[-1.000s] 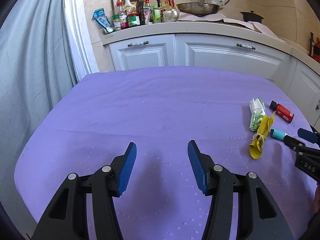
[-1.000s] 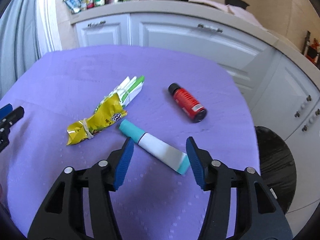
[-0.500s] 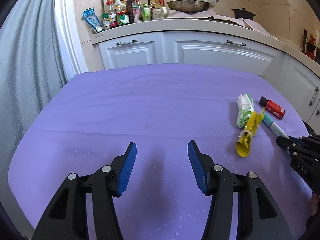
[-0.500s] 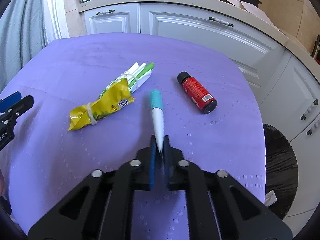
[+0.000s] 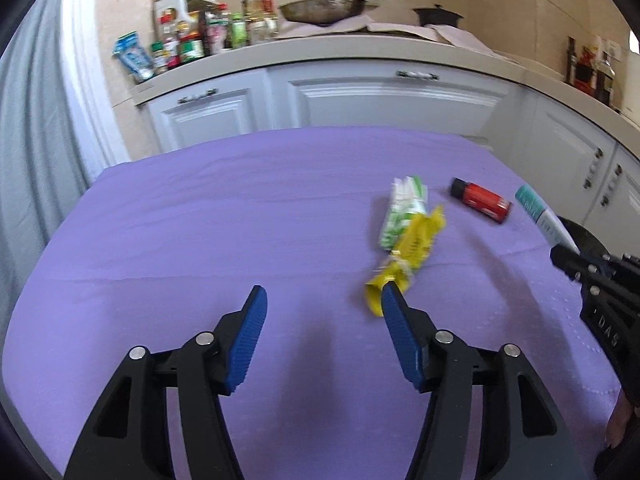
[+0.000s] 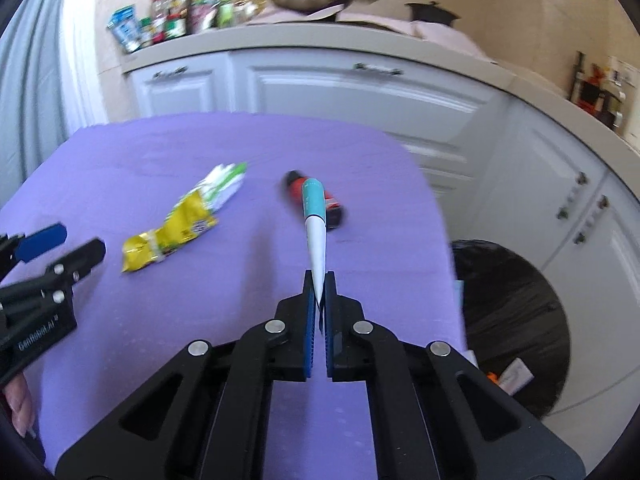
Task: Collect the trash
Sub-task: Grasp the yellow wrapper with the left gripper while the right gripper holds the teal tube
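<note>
My right gripper is shut on the flat end of a white tube with a teal cap. The tube hangs above the purple tablecloth, cap pointing away. In the left wrist view the tube and right gripper show at the right edge. A tied yellow wrapper lies against a green-and-white packet. A small red bottle lies to their right. My left gripper hovers over the cloth, jaws opening, nothing between them. Its right fingertip overlaps the wrapper's near end.
A bin lined with a black bag stands on the floor just past the table's right edge, with some scraps in it. White cabinets and a worktop crowded with bottles run behind the table. A curtain hangs at the left.
The right gripper shut on the tube's flat end and lifted it off the cloth. The left gripper moved right, close to the yellow wrapper, and its jaws stand slightly wider.
</note>
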{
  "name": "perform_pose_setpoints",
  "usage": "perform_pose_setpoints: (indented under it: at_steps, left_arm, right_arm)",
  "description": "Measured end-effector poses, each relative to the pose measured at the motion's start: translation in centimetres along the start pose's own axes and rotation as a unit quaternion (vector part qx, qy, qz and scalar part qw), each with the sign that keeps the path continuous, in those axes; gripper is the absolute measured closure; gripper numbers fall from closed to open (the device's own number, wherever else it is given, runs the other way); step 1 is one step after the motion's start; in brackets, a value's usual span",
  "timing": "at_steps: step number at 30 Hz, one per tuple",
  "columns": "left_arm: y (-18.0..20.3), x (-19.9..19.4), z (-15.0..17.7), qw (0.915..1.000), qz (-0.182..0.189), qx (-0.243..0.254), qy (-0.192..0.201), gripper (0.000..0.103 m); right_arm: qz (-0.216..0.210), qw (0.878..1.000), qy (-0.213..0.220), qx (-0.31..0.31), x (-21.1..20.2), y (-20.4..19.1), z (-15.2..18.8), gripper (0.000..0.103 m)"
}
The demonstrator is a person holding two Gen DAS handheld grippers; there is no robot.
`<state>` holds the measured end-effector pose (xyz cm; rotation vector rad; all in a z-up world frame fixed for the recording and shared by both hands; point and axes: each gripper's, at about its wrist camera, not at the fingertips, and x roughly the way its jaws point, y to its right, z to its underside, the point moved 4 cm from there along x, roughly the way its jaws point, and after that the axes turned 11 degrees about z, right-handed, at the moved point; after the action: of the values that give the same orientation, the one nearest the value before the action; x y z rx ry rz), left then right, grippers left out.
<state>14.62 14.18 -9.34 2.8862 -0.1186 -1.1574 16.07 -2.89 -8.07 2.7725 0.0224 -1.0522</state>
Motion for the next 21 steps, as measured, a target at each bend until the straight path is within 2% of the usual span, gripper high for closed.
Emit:
perform_pose_setpoints:
  at_steps: [10, 11, 13, 21]
  left_arm:
    - [2.1, 4.0, -0.9, 0.9987, 0.019, 0.021, -0.042, 0.043]
    - [2.2, 4.2, -0.9, 0.9984, 0.022, 0.021, -0.047, 0.045]
    - [2.1, 5.0, -0.7, 0.9972, 0.035, 0.013, -0.065, 0.062]
    - [2.3, 4.4, -0.3, 0.9970, 0.052, 0.011, -0.056, 0.072]
  right_arm:
    - [0.004, 1.000, -0.010, 0.027, 0.7, 2.2, 0.6, 0.099]
    - [0.003, 1.000, -0.010, 0.026, 0.7, 2.2, 0.6, 0.099]
    - [0.002, 1.000, -0.010, 0.026, 0.8, 2.2, 0.7, 0.099]
    - [0.001, 1.000, -0.011, 0.029, 0.8, 2.4, 0.8, 0.099]
